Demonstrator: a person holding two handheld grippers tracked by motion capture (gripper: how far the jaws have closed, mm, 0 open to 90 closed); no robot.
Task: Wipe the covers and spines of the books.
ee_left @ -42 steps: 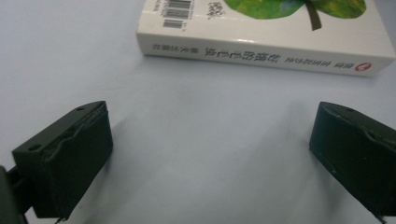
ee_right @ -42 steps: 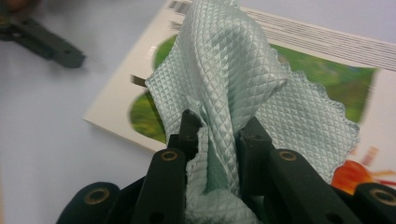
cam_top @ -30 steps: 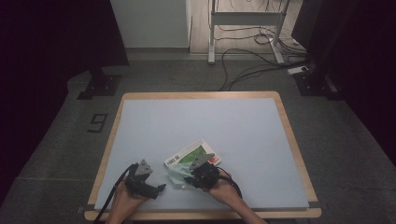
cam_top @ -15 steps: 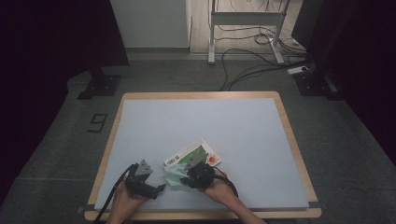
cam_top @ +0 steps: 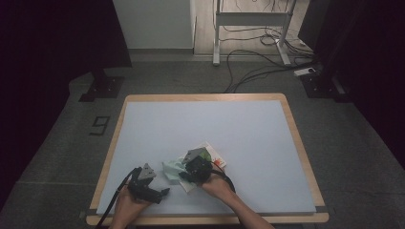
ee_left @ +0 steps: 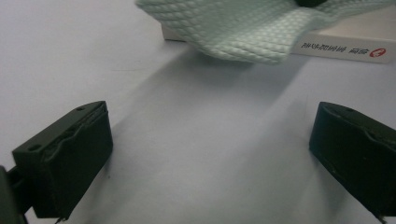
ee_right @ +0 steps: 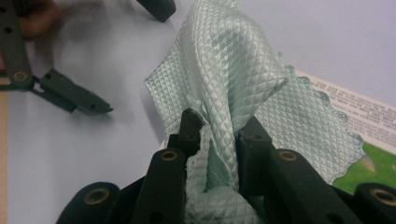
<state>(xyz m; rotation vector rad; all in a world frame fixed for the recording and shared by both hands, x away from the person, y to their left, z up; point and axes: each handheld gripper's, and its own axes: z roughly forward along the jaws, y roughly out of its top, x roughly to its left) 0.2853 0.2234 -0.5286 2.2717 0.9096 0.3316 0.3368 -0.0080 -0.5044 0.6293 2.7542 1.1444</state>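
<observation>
quilted mint cloth (ee_right: 233,79) bunched in right gripper (ee_right: 217,128) jaws, over glossy book (ee_right: 369,140).

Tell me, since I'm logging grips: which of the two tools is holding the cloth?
The right tool: its jaws are shut on the pale green cloth. The left tool stands open over bare table.

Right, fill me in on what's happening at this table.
A person works at the table with a gripper in each hand. The right gripper is shut on a pale green cloth, bunched between its jaws and draped over the edge of a flat printed box lying near the table's front. The left gripper sits low over the bare tabletop just left of the cloth, jaws open and holding nothing.
</observation>
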